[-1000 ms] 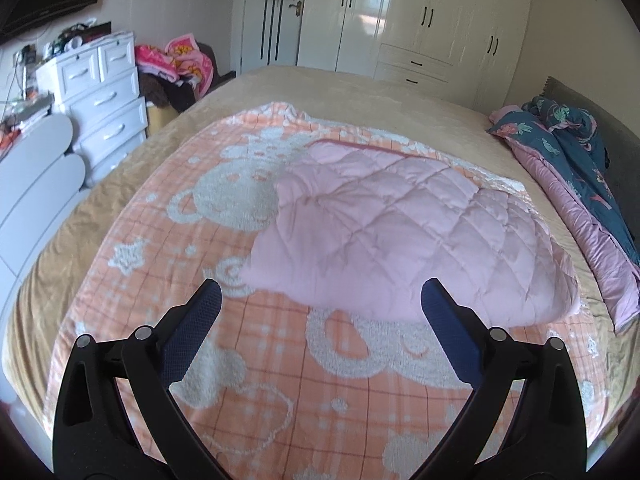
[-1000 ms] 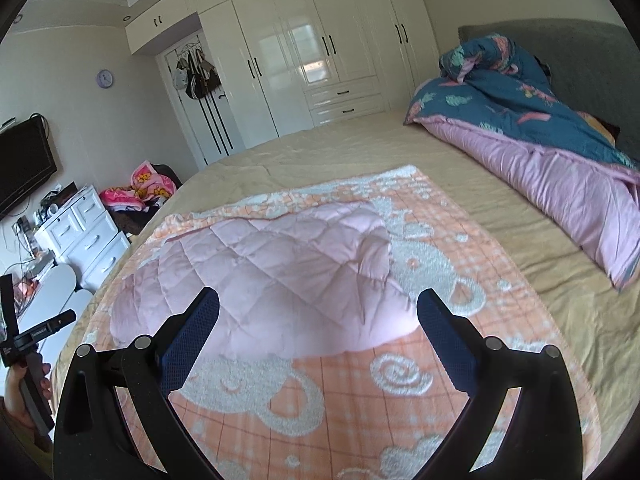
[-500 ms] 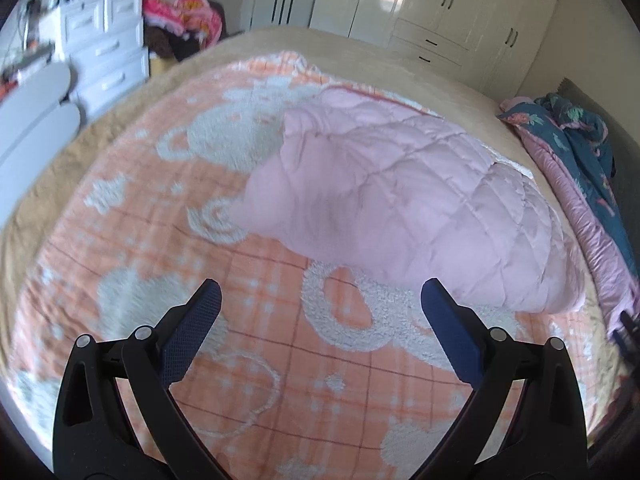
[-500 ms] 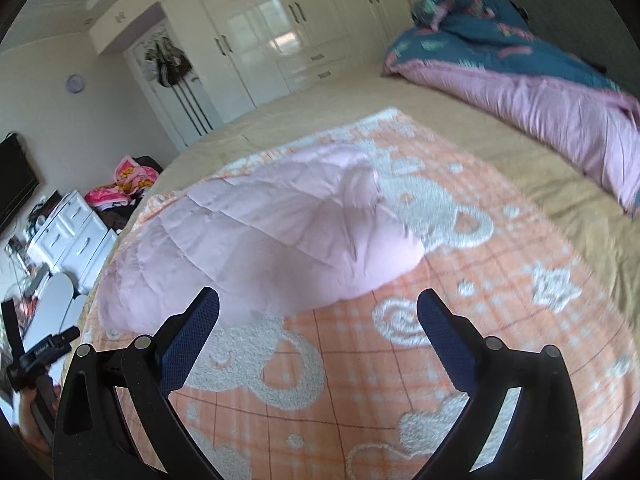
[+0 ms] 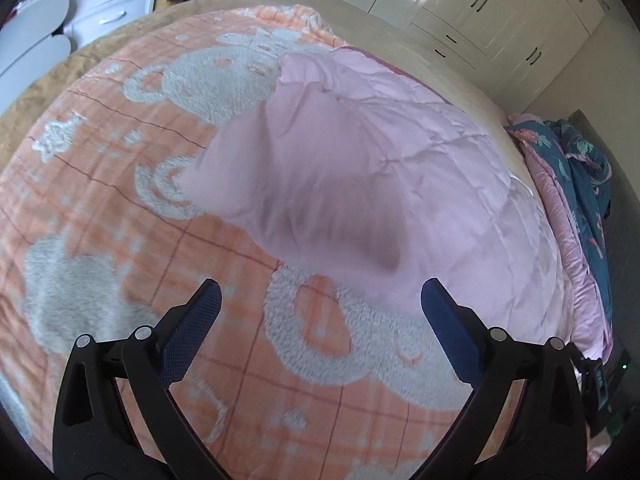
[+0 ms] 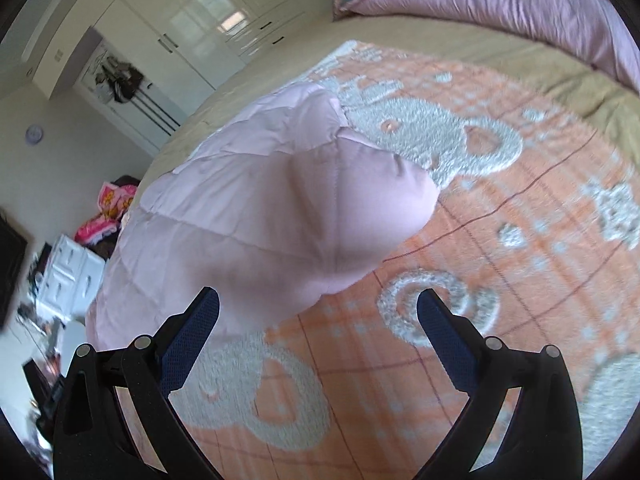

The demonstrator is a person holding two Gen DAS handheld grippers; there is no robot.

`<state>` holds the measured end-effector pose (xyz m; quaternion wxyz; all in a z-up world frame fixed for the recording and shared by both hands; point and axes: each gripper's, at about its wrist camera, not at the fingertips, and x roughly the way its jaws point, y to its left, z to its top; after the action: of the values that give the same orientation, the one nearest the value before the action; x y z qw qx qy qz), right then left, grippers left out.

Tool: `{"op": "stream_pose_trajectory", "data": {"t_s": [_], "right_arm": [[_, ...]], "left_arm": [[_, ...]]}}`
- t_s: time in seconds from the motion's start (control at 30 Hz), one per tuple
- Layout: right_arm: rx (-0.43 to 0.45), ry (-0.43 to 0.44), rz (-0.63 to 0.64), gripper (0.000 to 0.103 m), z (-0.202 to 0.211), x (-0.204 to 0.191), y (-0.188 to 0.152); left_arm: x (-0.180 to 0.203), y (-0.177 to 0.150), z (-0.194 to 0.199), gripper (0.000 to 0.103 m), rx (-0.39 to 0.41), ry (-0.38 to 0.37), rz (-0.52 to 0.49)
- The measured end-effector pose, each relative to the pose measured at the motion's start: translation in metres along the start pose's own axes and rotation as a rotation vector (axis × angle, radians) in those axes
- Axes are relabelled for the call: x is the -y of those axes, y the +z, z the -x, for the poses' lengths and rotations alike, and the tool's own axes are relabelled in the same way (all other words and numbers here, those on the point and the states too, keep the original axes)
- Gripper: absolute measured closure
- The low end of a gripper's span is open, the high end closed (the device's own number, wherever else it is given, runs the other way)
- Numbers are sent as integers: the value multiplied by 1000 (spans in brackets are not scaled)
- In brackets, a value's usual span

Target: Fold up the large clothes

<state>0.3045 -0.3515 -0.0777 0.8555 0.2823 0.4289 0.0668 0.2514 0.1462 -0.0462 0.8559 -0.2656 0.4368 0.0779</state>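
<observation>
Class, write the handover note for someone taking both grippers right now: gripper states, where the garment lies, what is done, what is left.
Left gripper: open, empty, above the orange blanket, short of the pink quilted garment.
Right gripper: open, empty, its left finger over the garment's near edge.
Garment: lying puffy on the blanket on the bed, neither gripper holding it.
Done: no clear fold can be judged from these views.
Left: grasp the near edge or corners with both grippers, fold, flatten.
</observation>
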Motion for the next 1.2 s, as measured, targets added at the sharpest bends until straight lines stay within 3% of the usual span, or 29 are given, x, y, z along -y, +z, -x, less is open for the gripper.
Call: {"op": "stream_pose_trajectory", "data": {"t_s": [0.23,0.57,0.87,0.97,1.2], "right_arm": [[-26,28,-61,4,-29,8,15],[-56,93,-100,4,-59,7,27],[-47,124,-93,4,-78,5,32],[-39,124,-71,4,-80,4,31],[-33,150,-24,20,-83,-5,29]], "left_arm": [[-5,15,-27,9,-27,-27,60],[-19,33,-58,8,-34,-132,198],[-32,44,-88,8,-5,-228,322],[-30,47,-92,8,10,-223,324],[-24,48,-91,11,40,-198,293]]}}
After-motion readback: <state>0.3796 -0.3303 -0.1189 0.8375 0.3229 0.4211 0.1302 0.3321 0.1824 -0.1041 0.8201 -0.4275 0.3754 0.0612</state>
